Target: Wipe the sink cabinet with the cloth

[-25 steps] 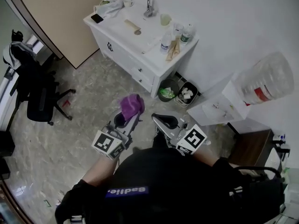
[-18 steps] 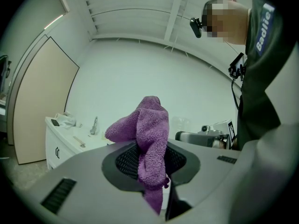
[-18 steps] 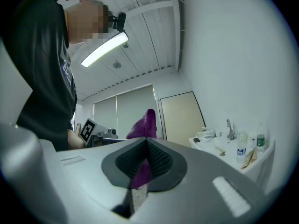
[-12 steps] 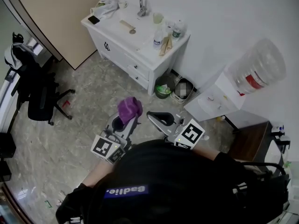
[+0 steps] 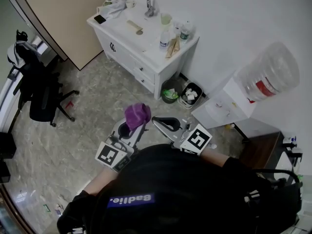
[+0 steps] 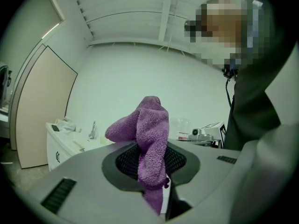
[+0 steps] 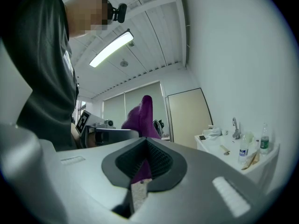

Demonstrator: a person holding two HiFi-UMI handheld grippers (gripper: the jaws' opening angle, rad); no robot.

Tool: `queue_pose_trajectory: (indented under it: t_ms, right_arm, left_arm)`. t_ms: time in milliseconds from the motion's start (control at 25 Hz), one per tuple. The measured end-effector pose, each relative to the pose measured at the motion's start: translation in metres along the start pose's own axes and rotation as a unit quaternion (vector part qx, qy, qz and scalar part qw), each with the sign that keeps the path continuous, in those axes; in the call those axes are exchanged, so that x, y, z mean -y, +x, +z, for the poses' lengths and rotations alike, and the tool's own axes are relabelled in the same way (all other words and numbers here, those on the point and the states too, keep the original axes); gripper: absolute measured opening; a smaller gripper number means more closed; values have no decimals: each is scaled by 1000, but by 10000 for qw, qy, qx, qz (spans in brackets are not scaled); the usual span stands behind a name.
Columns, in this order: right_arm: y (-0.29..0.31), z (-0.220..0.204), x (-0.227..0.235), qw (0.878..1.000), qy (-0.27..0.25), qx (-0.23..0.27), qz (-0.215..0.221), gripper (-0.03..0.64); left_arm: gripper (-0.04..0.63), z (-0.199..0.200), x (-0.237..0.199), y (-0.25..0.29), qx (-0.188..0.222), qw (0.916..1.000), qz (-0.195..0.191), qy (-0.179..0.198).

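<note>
Hardly anything moved vs 0.5 s ago: left gripper stays clamped on purple cloth; right gripper closed, empty. Sink cabinet is straight ahead, well apart, front-right corner nearest, left gripper closer.

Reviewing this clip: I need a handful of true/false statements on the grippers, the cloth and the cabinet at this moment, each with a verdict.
1. The left gripper is shut on the purple cloth. True.
2. The right gripper is clamped on a bottle. False: its jaws are together with nothing between them. The purple seen past them is the cloth in the other gripper.
3. The cloth is pressed against the top of the sink cabinet. False: it is held up over the floor, well apart from the cabinet.
4. Two bins stand on the floor next to the cabinet, by the wall. True.
</note>
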State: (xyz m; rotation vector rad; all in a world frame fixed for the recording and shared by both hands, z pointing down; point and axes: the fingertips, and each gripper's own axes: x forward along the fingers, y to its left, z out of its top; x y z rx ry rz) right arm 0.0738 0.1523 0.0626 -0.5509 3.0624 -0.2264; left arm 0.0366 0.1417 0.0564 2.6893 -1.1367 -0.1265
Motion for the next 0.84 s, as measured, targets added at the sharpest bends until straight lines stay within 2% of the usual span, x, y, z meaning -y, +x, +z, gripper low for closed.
queue_pose_trajectory:
  t_ms: [840]
  right_arm:
    - [-9, 0, -11, 9995, -272, -44, -144, -5]
  left_arm:
    - [84, -7, 16, -1, -81, 9998, -201, -16]
